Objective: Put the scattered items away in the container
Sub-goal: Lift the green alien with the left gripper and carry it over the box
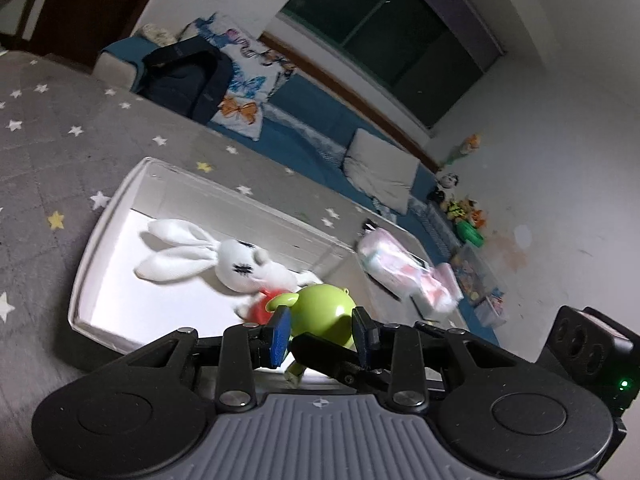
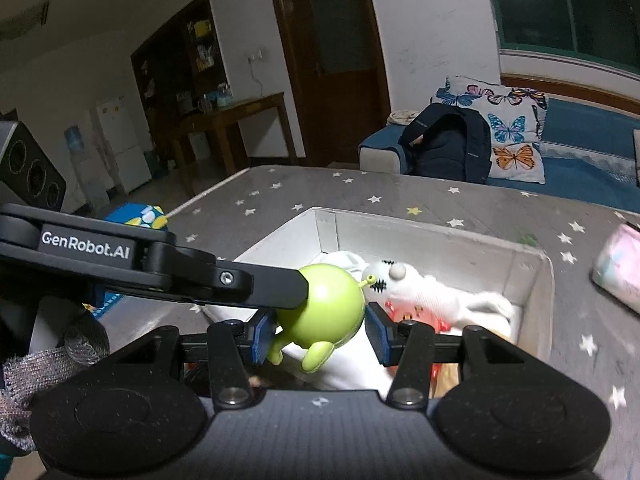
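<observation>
Both tongs on the round lime-green plastic alien figure (image 2: 326,306), above the white open box (image 1: 100,236): left tongs (image 1: 322,330) and right tongs (image 2: 320,330) closed on it. Drop step; next, release together.

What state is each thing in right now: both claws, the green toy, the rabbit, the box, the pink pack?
Left claw: closed on green toy.
Right claw: closed on green toy.
Green toy: held above the box by both claws.
White rabbit: lying inside the box.
White box: open.
Pink pack: outside the box, on the mat.
</observation>
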Demonstrator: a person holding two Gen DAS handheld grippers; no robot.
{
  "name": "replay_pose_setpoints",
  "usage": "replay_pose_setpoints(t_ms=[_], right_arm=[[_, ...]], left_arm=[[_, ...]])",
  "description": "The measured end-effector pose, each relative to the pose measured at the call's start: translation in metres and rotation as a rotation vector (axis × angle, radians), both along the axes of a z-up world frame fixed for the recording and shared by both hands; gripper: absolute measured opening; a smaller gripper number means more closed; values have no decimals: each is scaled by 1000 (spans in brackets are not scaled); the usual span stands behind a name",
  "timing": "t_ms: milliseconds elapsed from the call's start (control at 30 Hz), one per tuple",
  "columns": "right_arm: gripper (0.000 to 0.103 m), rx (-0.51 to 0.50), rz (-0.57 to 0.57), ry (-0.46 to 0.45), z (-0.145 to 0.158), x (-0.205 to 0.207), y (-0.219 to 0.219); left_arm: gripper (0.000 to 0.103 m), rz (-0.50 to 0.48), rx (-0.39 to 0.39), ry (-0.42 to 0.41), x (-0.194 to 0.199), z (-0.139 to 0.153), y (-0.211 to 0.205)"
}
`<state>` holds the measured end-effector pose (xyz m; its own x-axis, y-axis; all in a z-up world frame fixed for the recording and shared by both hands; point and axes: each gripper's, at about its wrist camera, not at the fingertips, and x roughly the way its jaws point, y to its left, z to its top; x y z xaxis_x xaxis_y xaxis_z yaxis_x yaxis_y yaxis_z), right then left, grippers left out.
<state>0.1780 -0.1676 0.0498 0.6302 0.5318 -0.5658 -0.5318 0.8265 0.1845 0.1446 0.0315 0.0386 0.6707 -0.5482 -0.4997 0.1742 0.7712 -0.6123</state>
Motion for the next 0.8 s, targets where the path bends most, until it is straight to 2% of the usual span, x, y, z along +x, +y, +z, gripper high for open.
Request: replay_pose_setpoints(t_ms=[333, 800], right_arm=[[49, -48, 39, 93, -19, 53, 21], [49, -121, 62, 198, -38, 87, 36]], left_arm=[[36, 46, -39, 98, 40, -24, 22], [36, 64, -26, 175, 65, -45, 24]])
